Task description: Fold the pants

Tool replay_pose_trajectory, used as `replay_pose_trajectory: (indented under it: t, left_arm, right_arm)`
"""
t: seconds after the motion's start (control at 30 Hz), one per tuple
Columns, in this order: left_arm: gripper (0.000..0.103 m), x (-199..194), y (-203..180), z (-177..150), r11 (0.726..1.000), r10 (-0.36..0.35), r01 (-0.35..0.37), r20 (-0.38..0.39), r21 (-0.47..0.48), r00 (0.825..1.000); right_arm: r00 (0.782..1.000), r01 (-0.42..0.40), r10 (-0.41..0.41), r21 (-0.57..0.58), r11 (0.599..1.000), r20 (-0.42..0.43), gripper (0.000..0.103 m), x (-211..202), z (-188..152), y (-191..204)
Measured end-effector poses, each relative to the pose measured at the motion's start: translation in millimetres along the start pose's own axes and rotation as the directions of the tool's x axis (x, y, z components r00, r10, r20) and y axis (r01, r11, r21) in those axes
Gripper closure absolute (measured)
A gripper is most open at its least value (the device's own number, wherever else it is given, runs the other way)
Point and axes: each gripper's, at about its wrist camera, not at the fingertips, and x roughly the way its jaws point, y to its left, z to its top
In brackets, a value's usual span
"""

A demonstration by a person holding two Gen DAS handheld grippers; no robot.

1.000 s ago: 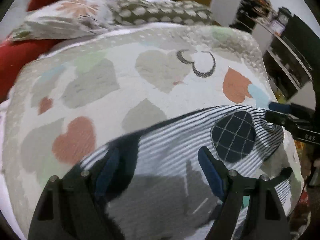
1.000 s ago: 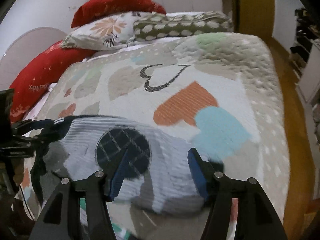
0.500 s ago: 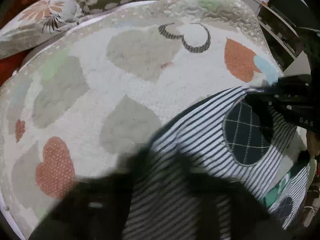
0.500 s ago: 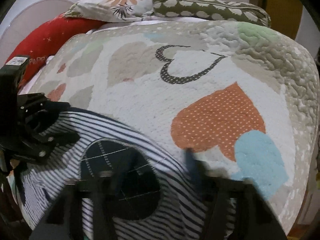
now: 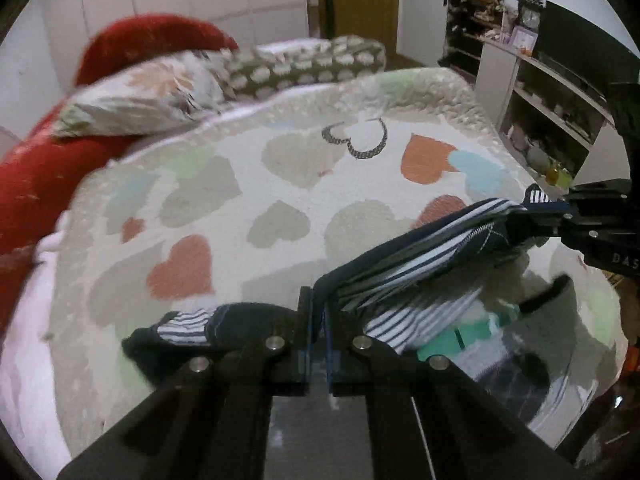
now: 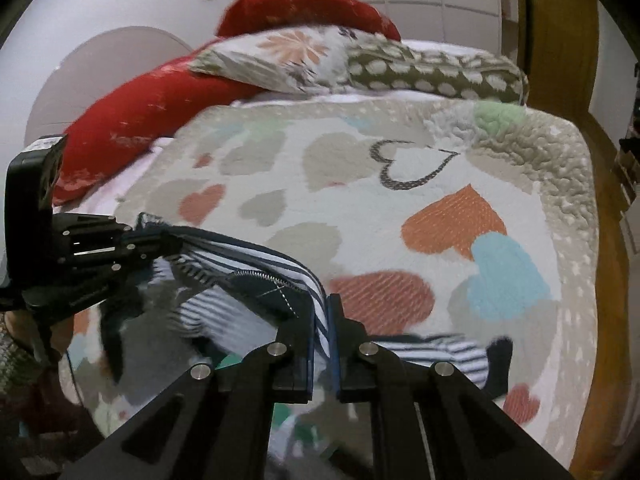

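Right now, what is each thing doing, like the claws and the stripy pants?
Left claw: shut on the stripy pants.
Right claw: shut on the stripy pants.
Stripy pants: pinched at two spots, lifted and stretched between the claws, the rest drooping.
Heart blanket: spread flat on the bed.

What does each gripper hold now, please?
Left gripper: shut on the pants.
Right gripper: shut on the pants.

You worked in a home bedroom, bed with heart-print quilt (image 6: pixel 400 216), red pillows (image 6: pixel 152 112), floral pillow (image 6: pixel 276 56), spotted bolster (image 6: pixel 436 72), cluttered shelf unit (image 5: pixel 548 120), wooden door (image 5: pixel 364 4).
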Motion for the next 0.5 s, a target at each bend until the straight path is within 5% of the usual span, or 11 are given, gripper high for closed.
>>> replay_pose_trajectory:
  t: [0.27, 0.5]
  left_arm:
    - [0.099, -49.7, -28.8, -95.5, 0.995, -0.015, 0.021, 0.052, -0.101, 0.999]
    - [0.095, -39.3, -58.5, -162.5, 0.999, 0.03, -0.033, -0.069, -0.034, 0.997]
  right_arm:
    - [0.997, -0.075, 0.073, 0.056, 0.996, 0.03, 0.096, -38.8, -98.4, 39.5]
    - [0.998, -0.052, 0.058, 0.173, 0.983, -0.026, 0.094, -31.7, -173.7, 43.6]
